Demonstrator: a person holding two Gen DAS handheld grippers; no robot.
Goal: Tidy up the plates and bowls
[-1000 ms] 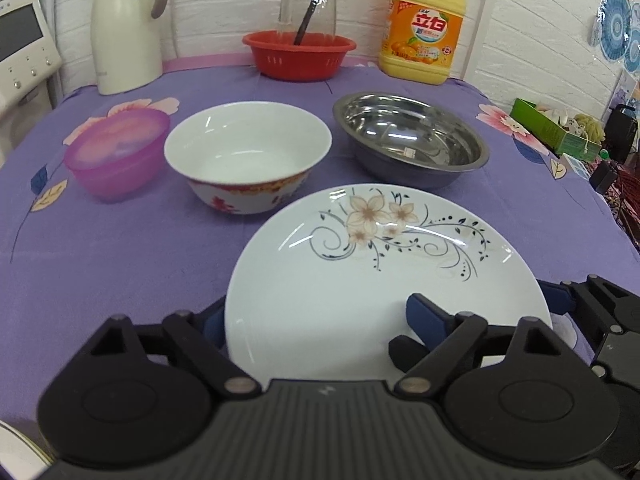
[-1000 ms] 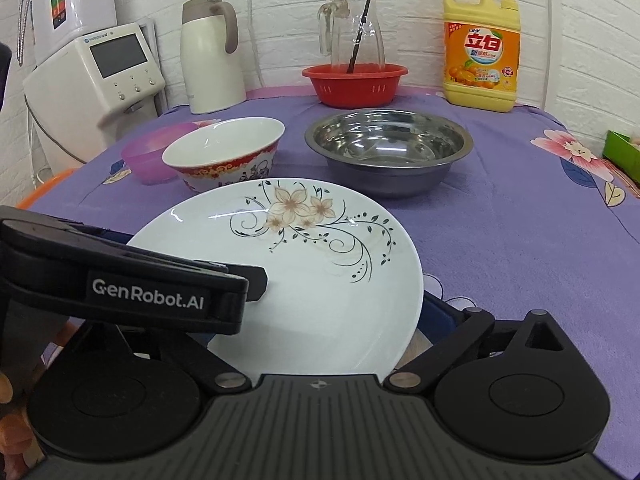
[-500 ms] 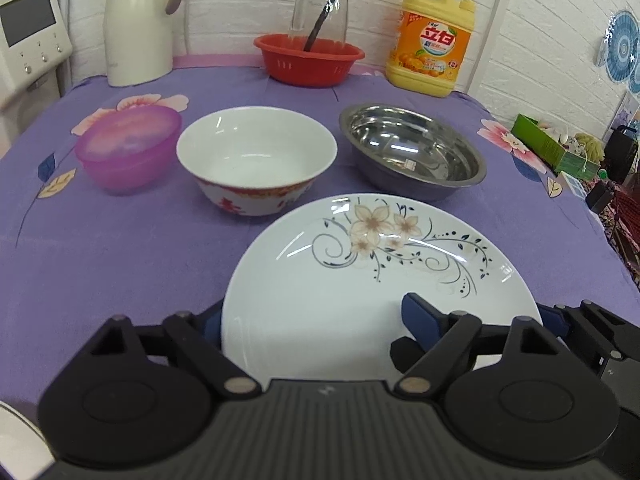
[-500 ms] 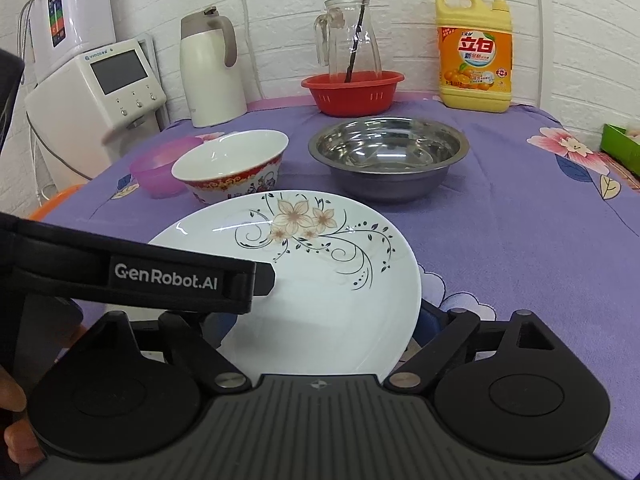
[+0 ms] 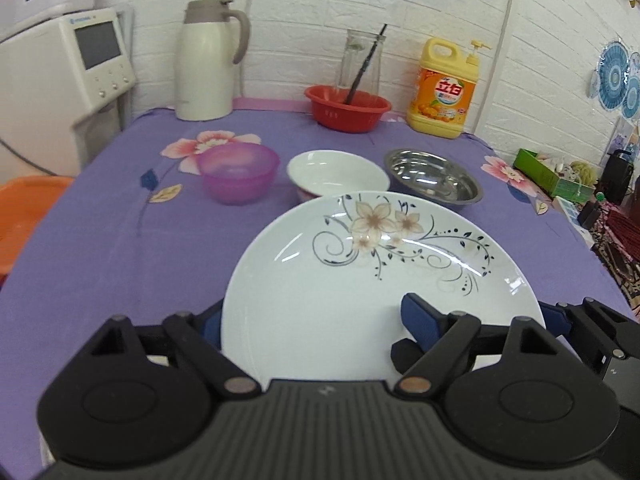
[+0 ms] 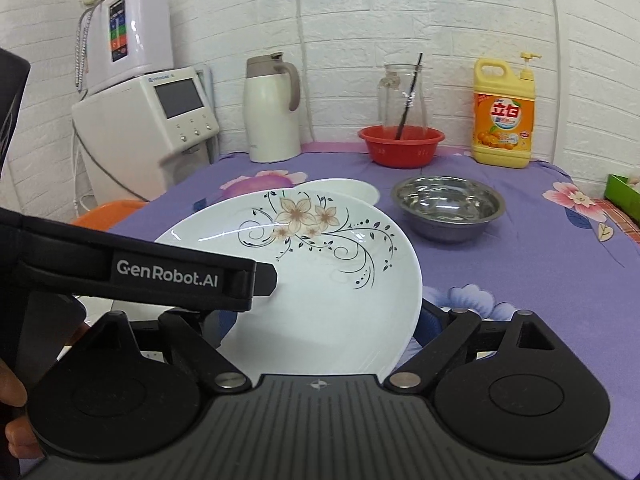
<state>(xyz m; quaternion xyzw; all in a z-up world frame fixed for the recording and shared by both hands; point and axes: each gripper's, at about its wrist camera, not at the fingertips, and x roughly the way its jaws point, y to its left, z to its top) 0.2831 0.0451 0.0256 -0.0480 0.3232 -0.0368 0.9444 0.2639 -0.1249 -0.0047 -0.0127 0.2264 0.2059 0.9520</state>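
A white plate with a flower pattern (image 5: pixel 360 280) is held above the purple tablecloth by both grippers; it also shows in the right wrist view (image 6: pixel 328 280). My left gripper (image 5: pixel 316 322) grips its near rim, one blue finger (image 5: pixel 420 320) on top, the other below at the left edge. My right gripper (image 6: pixel 320 320) grips the plate's right side, its fingers mostly hidden under the plate. Behind stand a white bowl with red pattern (image 5: pixel 338 174), a pink plastic bowl (image 5: pixel 239 172) and a steel bowl (image 5: pixel 434 180).
At the table's back stand a white thermos jug (image 5: pixel 208 64), a red basin (image 5: pixel 346 108) with a glass pitcher, and a yellow detergent bottle (image 5: pixel 444 88). A white appliance (image 5: pixel 60 92) and an orange stool (image 5: pixel 24 220) are at the left, a green box (image 5: pixel 552 176) at the right.
Both grippers have lifted the plate up off the table and drawn it back; the bowls now look lower and farther away.
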